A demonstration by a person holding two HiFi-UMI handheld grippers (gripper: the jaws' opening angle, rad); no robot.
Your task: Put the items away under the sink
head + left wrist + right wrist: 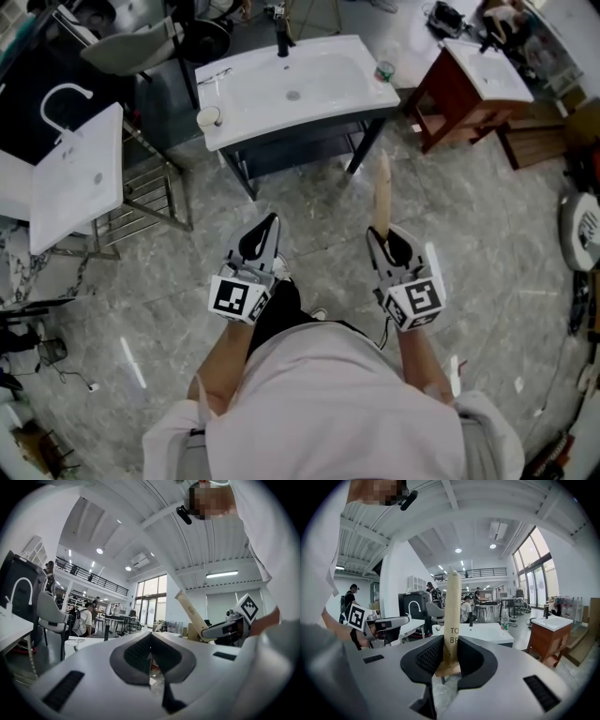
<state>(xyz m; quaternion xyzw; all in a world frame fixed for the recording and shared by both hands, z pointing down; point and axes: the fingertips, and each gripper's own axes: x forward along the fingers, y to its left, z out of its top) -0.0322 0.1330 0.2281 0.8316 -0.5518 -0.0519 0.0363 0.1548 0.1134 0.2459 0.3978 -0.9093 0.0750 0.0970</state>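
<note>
Standing well back from the white sink (246, 120), with both grippers out front over the marble floor (469, 225). Pinching a long tan paper packet (452, 606) by its lower end in the right gripper (449, 654), upright, poking well above the jaws. Keeping the left gripper (150, 649) pressed together on nothing. Spotting a paper cup (208, 117) on the sink's left corner, above a dark stand (300, 150).

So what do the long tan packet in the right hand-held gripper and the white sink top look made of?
The long tan packet: looks like kraft paper, matte brown, with dark print and a crimped, serrated bottom edge. The white sink top: likely glazed ceramic or moulded resin, smooth and glossy; the pictures can't settle which.
</note>
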